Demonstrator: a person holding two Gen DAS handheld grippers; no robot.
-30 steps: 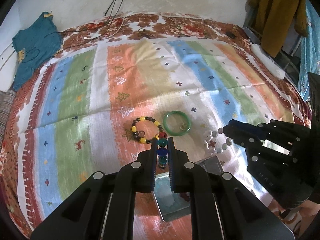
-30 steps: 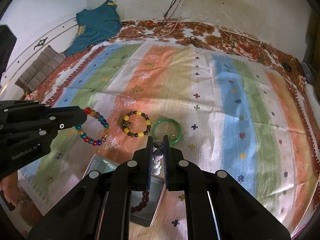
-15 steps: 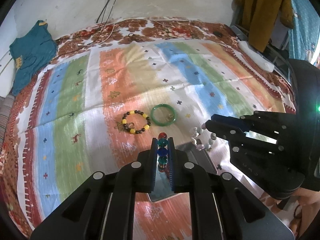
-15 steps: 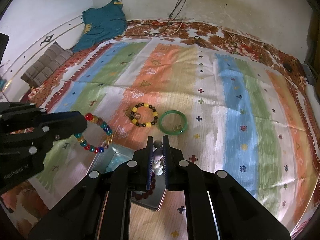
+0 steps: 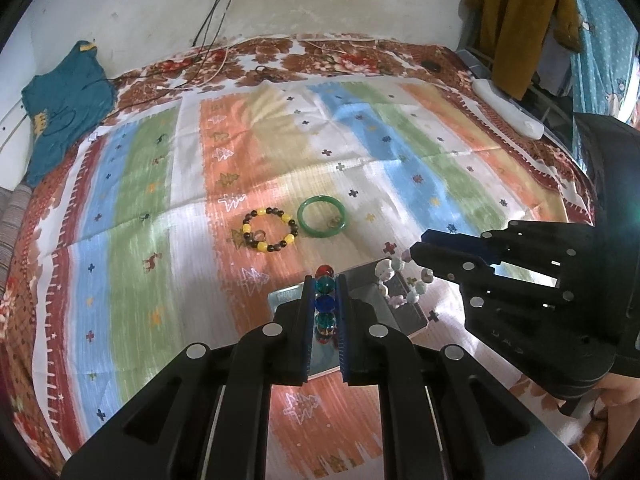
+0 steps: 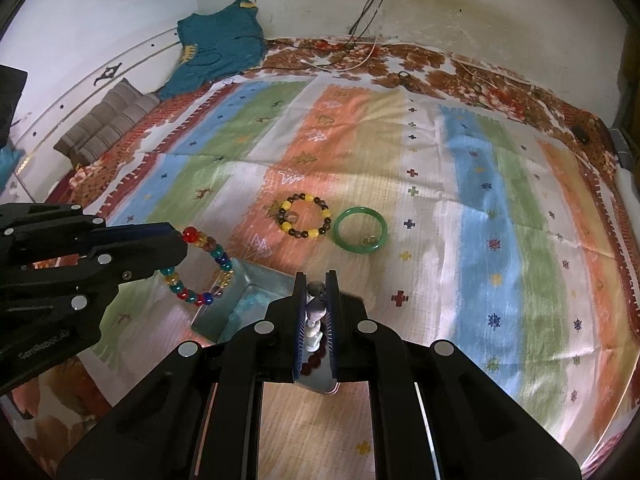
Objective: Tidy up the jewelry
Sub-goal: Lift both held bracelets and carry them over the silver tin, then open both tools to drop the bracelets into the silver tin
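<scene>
In the left wrist view my left gripper (image 5: 324, 280) is shut on a multicoloured glass-bead bracelet (image 5: 324, 302), held above the metal tin (image 5: 282, 296). My right gripper (image 6: 316, 280) is shut on a pale bead bracelet (image 6: 314, 312), also over the tin (image 6: 248, 276). Each gripper shows in the other's view: the right gripper (image 5: 416, 254) with pale beads (image 5: 394, 282) hanging, the left gripper (image 6: 176, 244) with its colourful loop (image 6: 200, 270) dangling. A yellow-and-dark bead bracelet (image 5: 270, 230) and a green bangle (image 5: 322, 216) lie on the striped cloth beyond.
The tin holds light blue beads (image 6: 248, 304) and a dark red-brown bracelet (image 6: 312, 362). A teal garment (image 5: 64, 108) and cables (image 5: 208, 60) lie at the back, a white power strip (image 5: 508, 110) at the right, a striped cushion (image 6: 104, 120) at the left.
Both grippers have drawn back from the bracelets on the cloth, each carrying its own bracelet, and now hang over the tin. Their grips are unchanged.
</scene>
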